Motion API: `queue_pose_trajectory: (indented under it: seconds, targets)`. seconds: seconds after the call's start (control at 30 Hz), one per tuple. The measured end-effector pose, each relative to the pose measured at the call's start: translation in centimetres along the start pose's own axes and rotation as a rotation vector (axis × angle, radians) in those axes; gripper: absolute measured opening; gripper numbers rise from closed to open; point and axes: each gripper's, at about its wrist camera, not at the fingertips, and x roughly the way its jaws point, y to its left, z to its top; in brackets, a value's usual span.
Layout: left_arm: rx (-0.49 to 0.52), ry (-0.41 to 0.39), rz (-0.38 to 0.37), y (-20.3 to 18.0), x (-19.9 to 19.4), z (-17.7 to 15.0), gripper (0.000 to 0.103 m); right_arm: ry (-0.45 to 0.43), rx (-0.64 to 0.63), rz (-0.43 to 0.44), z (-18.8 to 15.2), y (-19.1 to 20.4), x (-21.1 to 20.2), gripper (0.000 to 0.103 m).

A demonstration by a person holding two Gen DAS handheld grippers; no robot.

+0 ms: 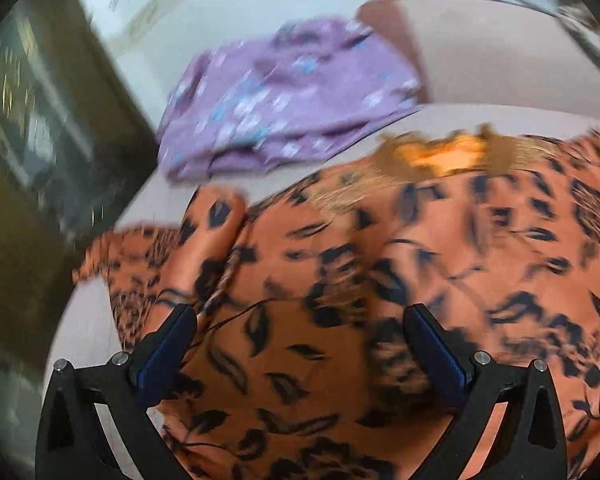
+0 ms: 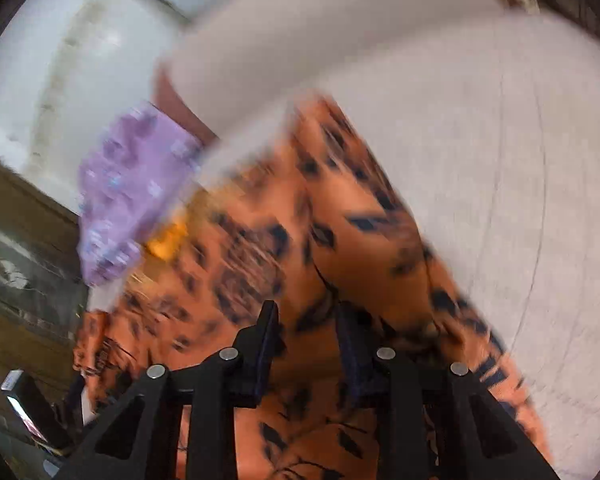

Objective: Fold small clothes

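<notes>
Orange leaf-print garment (image 1: pixel 380 280) fills the pale surface (image 2: pixel 500 160) beneath both tools. Purple floral garment (image 1: pixel 284 100) lies at its eleven o'clock. Left gripper (image 1: pixel 300 320) gapes wide, empty; right gripper (image 2: pixel 306 320) stands narrowly parted over the cloth, nothing pinched.

Two garments lie on the pale surface (image 1: pixel 500 64): one orange garment (image 1: pixel 380 280) printed with dark leaves and one purple garment (image 1: pixel 284 100) with pale blue flecks. Each wrist view shows one pair of black fingers (image 1: pixel 180 320).
</notes>
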Motion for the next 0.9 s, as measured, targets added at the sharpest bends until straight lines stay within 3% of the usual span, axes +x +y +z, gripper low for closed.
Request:
queue_pose_trajectory:
  seconds: [0.07,0.17,0.23,0.33,0.4,0.5,0.7,0.83,0.9]
  targets:
    - [-0.09,0.035,0.009,2.8,0.5,0.6,0.103,-0.02,-0.007,0.004,0.2,0.3,-0.1,0.03]
    - [-0.194,0.034,0.096,7.4,0.8,1.3,0.103,-0.01,-0.019,-0.018,0.2,0.7,-0.3,0.03]
    - [-0.275,0.039,0.083,10.7,0.6,1.5,0.103,-0.025,-0.027,-0.031,-0.2,1.2,-0.9,0.031]
    - [-0.33,0.027,0.128,14.2,0.2,1.4,0.103,-0.014,-0.15,0.094,-1.7,5.1,-1.2,0.034]
    - [-0.358,0.04,0.177,16.9,0.8,1.0,0.103,0.037,-0.18,0.177,-2.7,8.4,-0.6,0.034]
    - [-0.438,0.092,0.181,20.4,2.3,0.4,0.103,0.136,-0.078,0.283,-3.6,10.7,2.6,0.034]
    - [-0.511,0.152,0.195,25.2,3.6,-0.7,0.103,0.272,0.127,0.324,-5.8,14.9,7.8,0.034]
    - [-0.592,0.173,0.203,28.8,4.5,-2.0,0.103,0.236,-0.079,0.504,-6.9,23.5,4.7,0.034]
    - [-0.628,0.184,0.201,30.2,4.8,-2.7,0.103,0.192,-0.184,0.538,-7.5,26.3,2.8,0.037]
